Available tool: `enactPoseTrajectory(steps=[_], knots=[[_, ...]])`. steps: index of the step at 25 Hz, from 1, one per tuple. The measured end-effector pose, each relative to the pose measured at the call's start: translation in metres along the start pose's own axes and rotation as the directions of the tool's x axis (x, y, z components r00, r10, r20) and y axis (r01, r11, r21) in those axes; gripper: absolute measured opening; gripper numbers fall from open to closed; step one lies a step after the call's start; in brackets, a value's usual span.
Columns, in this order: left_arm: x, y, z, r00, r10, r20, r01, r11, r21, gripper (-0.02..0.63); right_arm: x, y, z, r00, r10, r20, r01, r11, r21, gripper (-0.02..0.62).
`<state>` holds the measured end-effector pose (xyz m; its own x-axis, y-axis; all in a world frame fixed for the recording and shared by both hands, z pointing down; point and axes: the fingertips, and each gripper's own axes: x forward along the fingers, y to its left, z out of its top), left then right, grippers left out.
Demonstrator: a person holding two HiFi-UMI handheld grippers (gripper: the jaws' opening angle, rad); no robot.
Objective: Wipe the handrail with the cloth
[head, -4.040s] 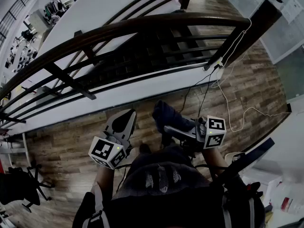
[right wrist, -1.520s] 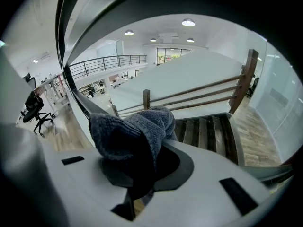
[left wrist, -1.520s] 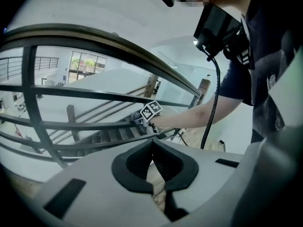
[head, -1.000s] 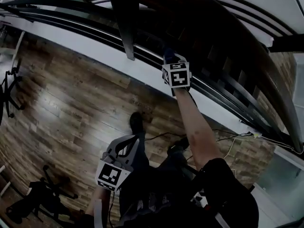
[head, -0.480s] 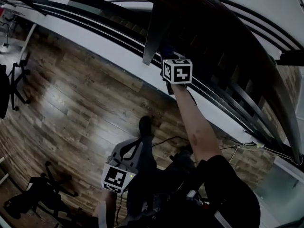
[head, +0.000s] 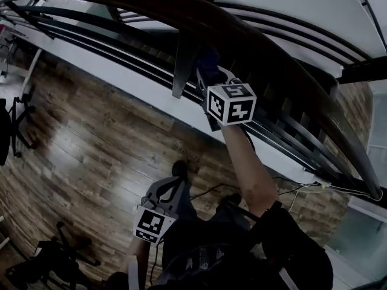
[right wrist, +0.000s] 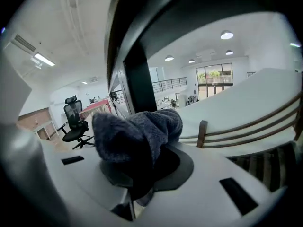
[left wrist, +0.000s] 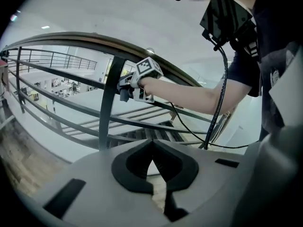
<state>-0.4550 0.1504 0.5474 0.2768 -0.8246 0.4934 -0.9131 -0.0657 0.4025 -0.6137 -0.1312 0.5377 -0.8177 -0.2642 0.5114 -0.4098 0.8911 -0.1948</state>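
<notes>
The right gripper (head: 211, 71) is raised to the handrail (head: 139, 2), its fingers pinching a bunched dark cloth (head: 208, 56). The wad sits at the rail just beside a post (head: 181, 65). The right gripper view shows the cloth (right wrist: 137, 131) bulging out over the fingers, with the rail (right wrist: 189, 13) and post (right wrist: 139, 74) close ahead. The head view is dim, so the cloth seems to touch the rail, but contact is not certain.

The left gripper (head: 166, 192) hangs low by the person's waist, well apart from the rail. Its fingers are pressed together with nothing between them, as its own view (left wrist: 152, 162) shows.

The step in hand looks like the wiping stroke itself. To do it well, the free bulge of cloth, not the fingers, should bear on the rail. The pinch needs to be firm enough that drag on the rail does not pull the wad loose.

The rail curves, so the wrist should turn with it to hold even pressure. At the post, the cloth is best carried along the top and outer face of the rail so that it does not snag underneath.
</notes>
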Motion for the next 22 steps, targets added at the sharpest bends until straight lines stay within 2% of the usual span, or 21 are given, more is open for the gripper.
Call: enactPoseTrajectory(steps=[7,10,15,18,22], knots=[[-0.029,0.011,-0.010,0.999,0.037,-0.028,-0.037,0.999,0.000,0.008,0.015,-0.008,-0.003,0.996,-0.059,-0.061,0.057,0.998,-0.040,0.038],[-0.027,0.011,-0.011,0.999,0.026,-0.047,-0.024,0.999,0.029,0.008,0.006,-0.013,-0.010,0.988,-0.054,-0.144,0.042,0.996,-0.084,0.038],[0.001,-0.027,0.015,0.997,-0.064,-0.045,0.069,0.990,0.120,0.008,-0.041,-0.053,-0.030,0.958,-0.104,-0.267,0.066,0.986,-0.150,0.038],[0.017,-0.056,0.026,0.989,-0.127,-0.071,0.138,0.976,0.171,0.008,-0.092,-0.090,-0.049,0.940,-0.161,-0.300,0.109,0.977,-0.182,0.038],[0.039,-0.096,0.022,0.975,-0.181,-0.130,0.207,0.950,0.233,0.008,-0.162,-0.141,-0.076,0.927,-0.210,-0.311,0.162,0.971,-0.173,0.038]])
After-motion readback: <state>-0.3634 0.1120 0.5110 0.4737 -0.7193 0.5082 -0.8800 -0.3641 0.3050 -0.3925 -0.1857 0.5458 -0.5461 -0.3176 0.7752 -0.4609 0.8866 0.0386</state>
